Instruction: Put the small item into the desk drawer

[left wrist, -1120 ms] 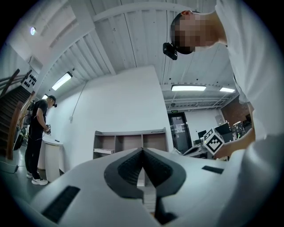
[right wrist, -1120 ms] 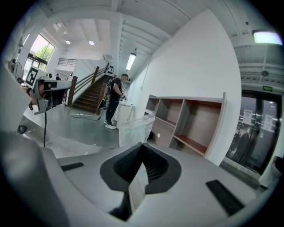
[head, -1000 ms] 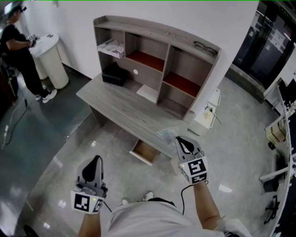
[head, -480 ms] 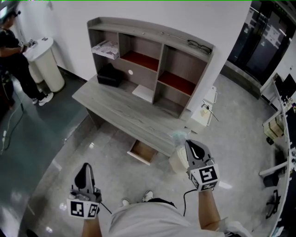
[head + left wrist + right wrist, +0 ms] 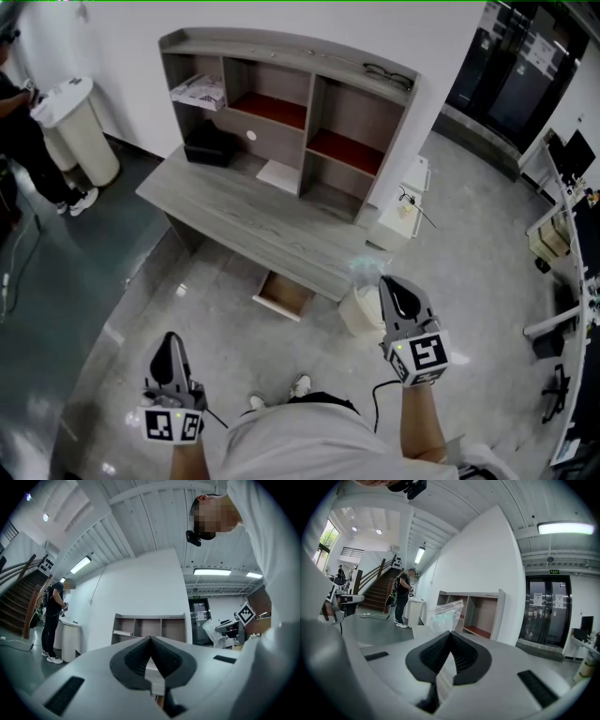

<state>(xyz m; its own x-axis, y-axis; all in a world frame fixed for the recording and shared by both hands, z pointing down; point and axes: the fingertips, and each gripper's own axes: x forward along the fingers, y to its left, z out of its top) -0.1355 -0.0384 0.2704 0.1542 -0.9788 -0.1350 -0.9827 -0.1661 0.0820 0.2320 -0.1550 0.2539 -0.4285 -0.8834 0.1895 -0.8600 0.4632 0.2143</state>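
Observation:
My right gripper [image 5: 389, 281] [image 5: 450, 633] is shut on the edge of a clear plastic bag [image 5: 365, 271] [image 5: 446, 613] with something pale green inside. The bag sticks out beyond the jaws toward the grey desk [image 5: 234, 220]. The desk drawer [image 5: 284, 295] stands pulled open below the front edge, left of the bag, its wooden inside showing. My left gripper [image 5: 172, 342] [image 5: 151, 638] hangs low at the left, shut with nothing between its jaws, well short of the desk.
A hutch with open shelves [image 5: 281, 89] stands on the desk, holding a black box [image 5: 208, 145] and glasses [image 5: 384, 73] on top. A white bin [image 5: 359, 311] sits under the bag. A small white cabinet [image 5: 398, 220] stands right. A person [image 5: 23, 131] stands far left.
My right gripper has drifted right and a little up with the bag, from near the drawer to over the white bin. The left gripper has sunk toward the lower left.

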